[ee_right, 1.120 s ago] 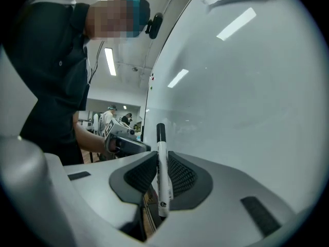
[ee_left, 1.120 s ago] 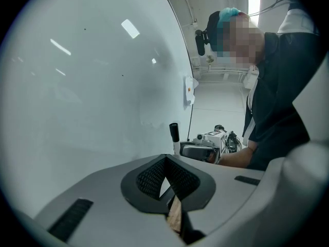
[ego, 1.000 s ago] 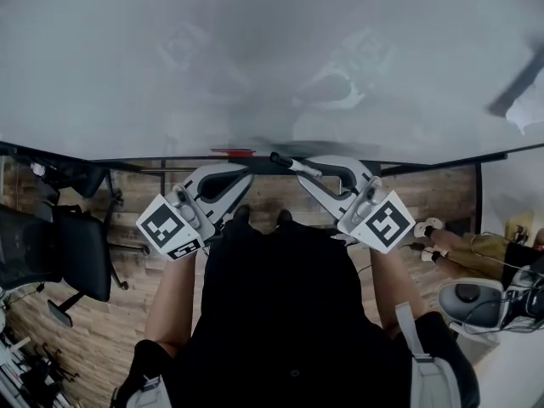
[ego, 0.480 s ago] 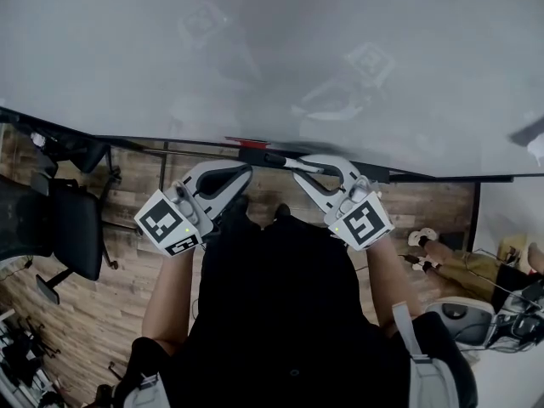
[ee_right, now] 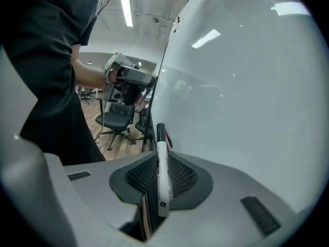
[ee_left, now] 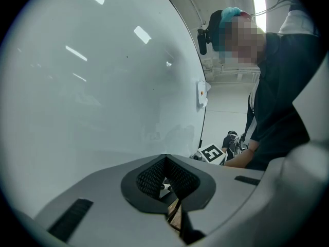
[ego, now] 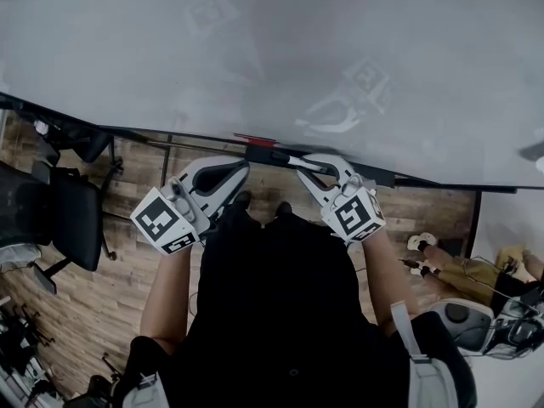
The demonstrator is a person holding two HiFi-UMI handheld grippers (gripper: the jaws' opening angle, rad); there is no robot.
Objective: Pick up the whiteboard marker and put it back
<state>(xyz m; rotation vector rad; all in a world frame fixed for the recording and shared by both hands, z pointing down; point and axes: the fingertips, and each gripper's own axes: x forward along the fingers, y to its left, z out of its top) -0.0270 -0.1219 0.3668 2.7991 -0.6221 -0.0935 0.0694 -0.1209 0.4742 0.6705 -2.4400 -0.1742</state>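
A broad whiteboard [ego: 280, 49] fills everything ahead like a wall, so nothing can pass forward. A dark ledge [ego: 136, 132] runs along its lower edge, and a red marker [ego: 255, 138] lies on it just beyond the left gripper [ego: 240, 168]. The right gripper [ego: 303, 165], clamped on the whiteboard marker [ego: 285, 159], is up against that ledge, with only a narrow gap between the two grippers. Below the ledge there is open air above a wooden floor [ego: 119, 313]. An office chair [ego: 59, 228] stands well off to the left.
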